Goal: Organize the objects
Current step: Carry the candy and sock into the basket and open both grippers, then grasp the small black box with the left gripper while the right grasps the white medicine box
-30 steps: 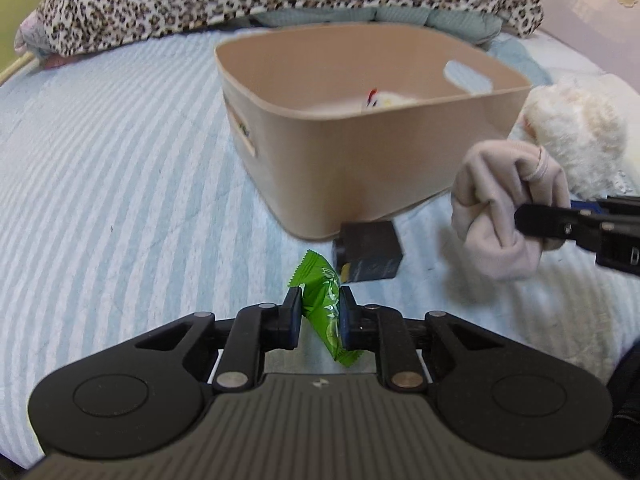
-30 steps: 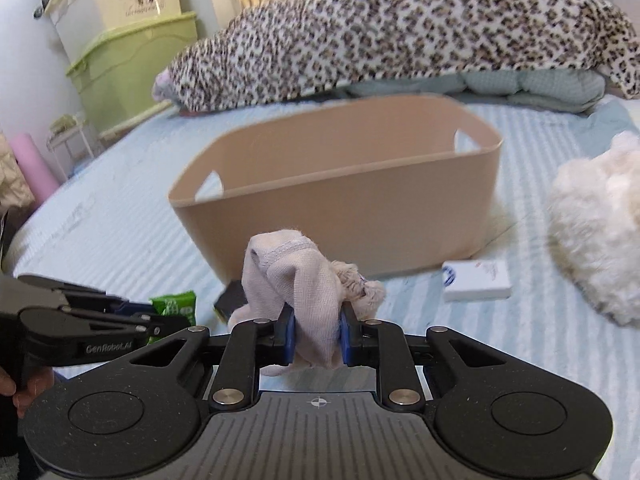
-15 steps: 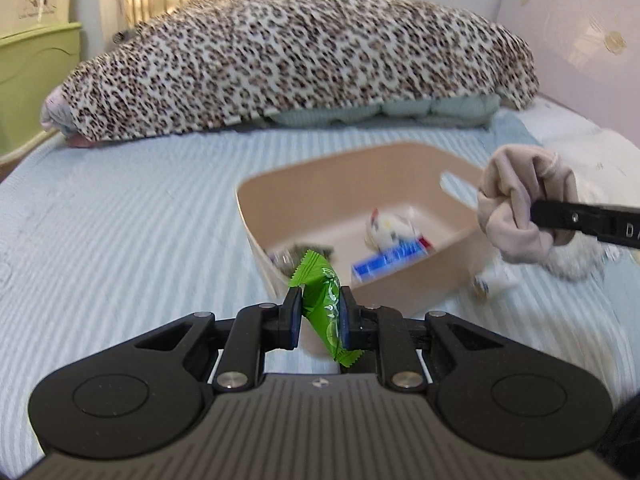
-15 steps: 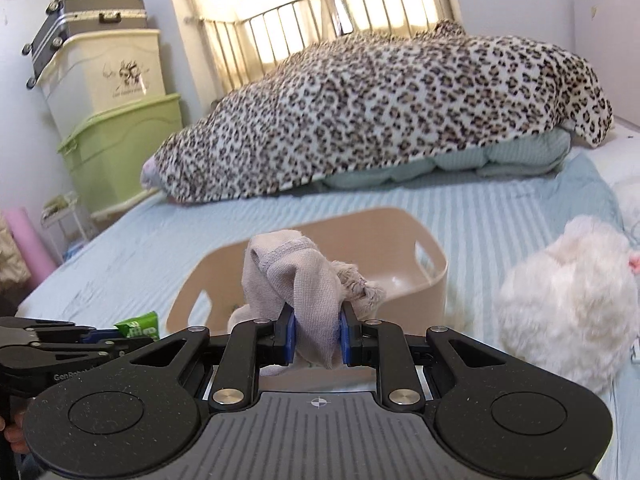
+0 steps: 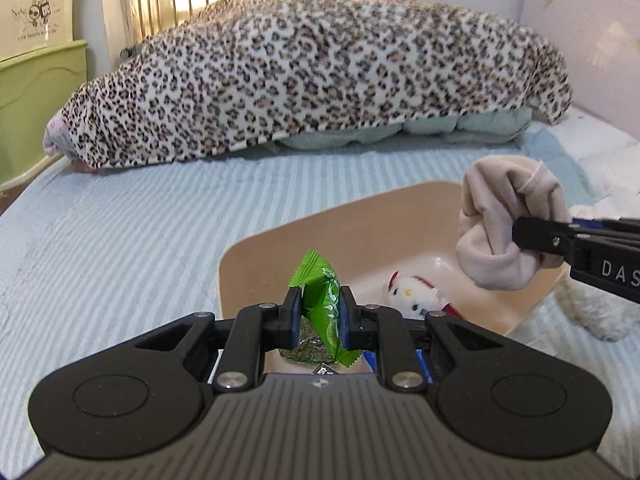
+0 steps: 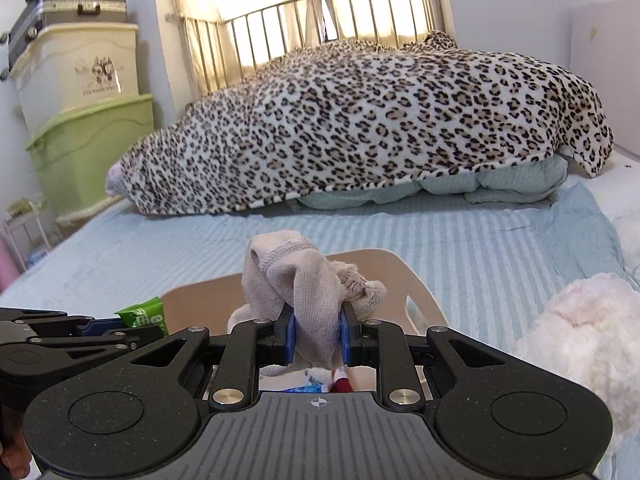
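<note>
Blue striped bed sheet [image 5: 132,240] covers the bed, w/ a big leopard blanket [image 5: 320,68] piled at the back and green + white storage boxes [image 6: 92,136] at the left wall.

Tan bin [image 5: 360,236] sits on the bed, right under both tongs. Inside it: a small white toy [image 5: 412,296] w/ red bits, a blue pack only partly seen, and a dark green packet [image 5: 308,346] low down.

Left tongs [image 5: 319,318] are closed tight on a green candy bag [image 5: 320,300], held up over the near edge of the bin. Bag stands up b/w the 2 pads.

Right tongs [image 6: 318,338] are closed tight on a balled-up tan sock [image 6: 300,284], also up over the bin, on the right side. Sock bulges out above the pads.

Fluffy white toy [image 6: 580,340] lies on the bed just beside the bin, at the right.
</note>
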Tool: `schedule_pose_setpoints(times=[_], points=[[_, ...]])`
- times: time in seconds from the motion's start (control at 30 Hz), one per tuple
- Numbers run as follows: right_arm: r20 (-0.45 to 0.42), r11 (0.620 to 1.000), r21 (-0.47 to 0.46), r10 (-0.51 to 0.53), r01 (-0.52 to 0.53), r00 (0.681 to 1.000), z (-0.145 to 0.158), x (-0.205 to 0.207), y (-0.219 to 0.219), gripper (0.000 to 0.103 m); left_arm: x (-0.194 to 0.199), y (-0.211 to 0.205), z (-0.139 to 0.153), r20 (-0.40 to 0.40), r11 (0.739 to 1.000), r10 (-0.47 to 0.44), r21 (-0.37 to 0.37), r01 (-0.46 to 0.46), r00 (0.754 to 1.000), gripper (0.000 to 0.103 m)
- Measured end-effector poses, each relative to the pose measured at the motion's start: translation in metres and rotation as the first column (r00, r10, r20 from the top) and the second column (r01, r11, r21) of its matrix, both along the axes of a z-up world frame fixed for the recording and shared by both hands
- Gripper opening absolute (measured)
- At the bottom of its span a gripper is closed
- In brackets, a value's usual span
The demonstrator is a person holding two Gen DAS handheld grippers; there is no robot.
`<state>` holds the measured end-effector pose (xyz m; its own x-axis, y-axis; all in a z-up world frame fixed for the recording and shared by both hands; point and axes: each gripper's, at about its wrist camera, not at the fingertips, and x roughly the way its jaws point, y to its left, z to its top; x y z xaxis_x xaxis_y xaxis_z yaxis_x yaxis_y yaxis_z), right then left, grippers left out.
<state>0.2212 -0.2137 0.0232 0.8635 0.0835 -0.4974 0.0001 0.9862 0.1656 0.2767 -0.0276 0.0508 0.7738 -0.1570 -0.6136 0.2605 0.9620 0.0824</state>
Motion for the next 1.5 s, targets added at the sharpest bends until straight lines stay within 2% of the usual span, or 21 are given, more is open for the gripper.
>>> schedule_pose_setpoints(times=[0.2,0.33,0.4,0.47,0.5,0.53,0.6,0.63,0.77,0.83,0.93,1.1,1.3,1.5], points=[[-0.069,0.999,-0.035,-0.005,0.003,0.998,-0.027,0.024,0.013,0.02,0.023,-0.009,-0.039,-0.087,0.998,0.045,0.05,-0.041,0.995,0.02],[-0.141,0.998,-0.054,0.012,-0.02,0.99,-0.046,0.038,0.025,0.021,0.024,-0.013,-0.048,-0.077,0.995,0.025,0.102,-0.017,0.997,0.021],[-0.148,0.998,-0.056,0.016,-0.025,0.989,-0.049,0.038,0.028,0.022,0.02,-0.013,-0.045,-0.07,0.993,0.01,0.115,-0.002,0.997,0.022],[-0.144,0.999,-0.049,0.016,-0.023,0.989,-0.049,0.034,0.026,0.033,0.015,-0.011,-0.039,-0.057,0.993,-0.002,0.12,0.008,0.998,0.027],[-0.14,0.999,-0.045,0.014,-0.021,0.99,-0.047,0.03,0.024,0.038,0.013,-0.01,-0.035,-0.05,0.993,0.0,0.122,0.006,0.999,0.042],[-0.136,0.999,-0.036,0.018,-0.023,0.991,-0.045,0.025,0.021,0.05,0.011,-0.008,-0.032,-0.044,0.993,0.006,0.117,-0.001,0.999,0.066],[-0.122,1.0,-0.012,0.015,-0.017,0.992,-0.038,0.012,0.015,0.067,0.004,-0.003,-0.022,-0.026,0.997,0.009,0.083,-0.007,1.0,0.083],[-0.108,1.0,-0.008,0.011,-0.012,0.994,-0.034,0.007,0.012,0.071,0.0,0.0,-0.018,-0.02,0.998,0.006,0.069,-0.005,1.0,0.085],[-0.068,1.0,-0.015,0.001,-0.002,0.998,-0.019,-0.02,0.0,0.084,-0.017,0.004,-0.007,0.003,0.997,-0.002,0.071,0.002,1.0,0.089],[-0.063,1.0,0.002,-0.003,0.003,0.998,-0.015,-0.031,-0.008,0.094,-0.025,0.006,-0.004,0.011,0.997,-0.003,0.079,0.003,1.0,0.09],[-0.073,1.0,-0.005,-0.002,0.002,0.997,-0.011,-0.045,-0.015,0.103,-0.036,0.011,-0.003,0.001,0.998,-0.009,0.06,0.009,1.0,0.094],[-0.117,0.999,-0.042,-0.017,0.012,0.993,-0.019,-0.058,-0.024,0.103,-0.056,0.023,-0.009,-0.029,0.999,-0.023,0.041,0.024,0.999,0.095],[-0.212,0.998,-0.066,-0.027,0.013,0.977,-0.046,-0.062,-0.03,0.103,-0.069,0.03,-0.025,-0.079,0.999,-0.022,0.041,0.025,0.997,0.095],[-0.307,0.998,-0.064,-0.022,0.002,0.952,-0.074,-0.058,-0.032,0.103,-0.071,0.027,-0.056,-0.177,0.998,-0.027,0.044,0.036,0.984,0.095]])
